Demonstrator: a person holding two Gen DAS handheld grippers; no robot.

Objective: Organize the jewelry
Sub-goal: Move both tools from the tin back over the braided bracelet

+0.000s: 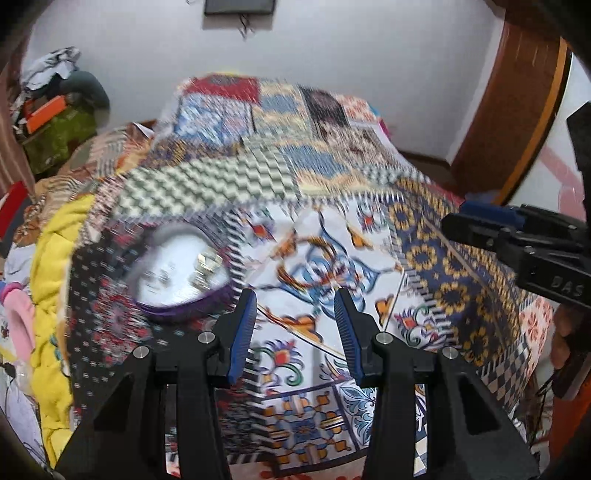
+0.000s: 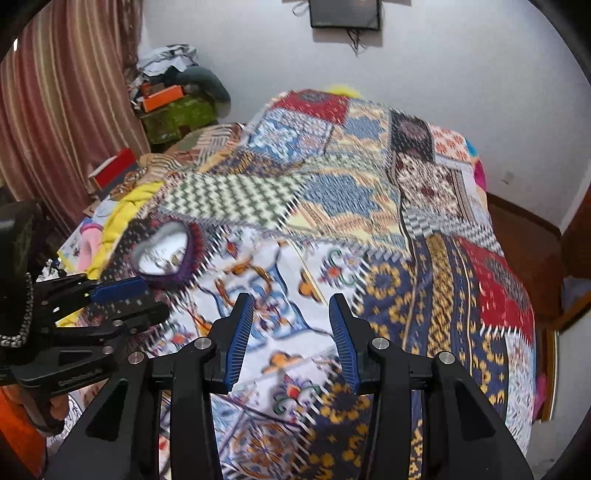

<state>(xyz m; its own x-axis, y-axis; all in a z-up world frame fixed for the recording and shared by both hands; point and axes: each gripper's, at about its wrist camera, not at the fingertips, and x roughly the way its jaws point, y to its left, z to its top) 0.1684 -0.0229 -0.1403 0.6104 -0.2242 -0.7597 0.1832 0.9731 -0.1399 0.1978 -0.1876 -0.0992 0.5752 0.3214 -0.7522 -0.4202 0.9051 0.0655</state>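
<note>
Nearest in the left wrist view, the left gripper [image 1: 295,299] hangs over the patterned patchwork bedspread [image 1: 332,177], its blue-padded jaws spread wide with nothing between them. Just beyond its left fingertip, a heart-shaped jewelry box [image 1: 181,273] with a purple rim and pale lining sits on the spread; small shiny pieces lie inside, too blurred to name. To the right in the same view, the right gripper [image 1: 480,221] reaches in from the edge, only one blue pad showing.

In the right wrist view, the right gripper [image 2: 291,302] also hovers above the bedspread [image 2: 406,221] with jaws held wide and empty. The left gripper [image 2: 122,291] enters at the left edge, near the heart-shaped jewelry box [image 2: 166,254], which lies left of centre and a little farther off.

Farther left, a yellow blanket [image 2: 122,214] bunches along the spread's edge. Beyond it stands a striped curtain [image 2: 62,110] and a heap of clutter [image 2: 173,92] against the white wall [image 2: 443,81], where a dark framed panel [image 2: 345,14] hangs.
</note>
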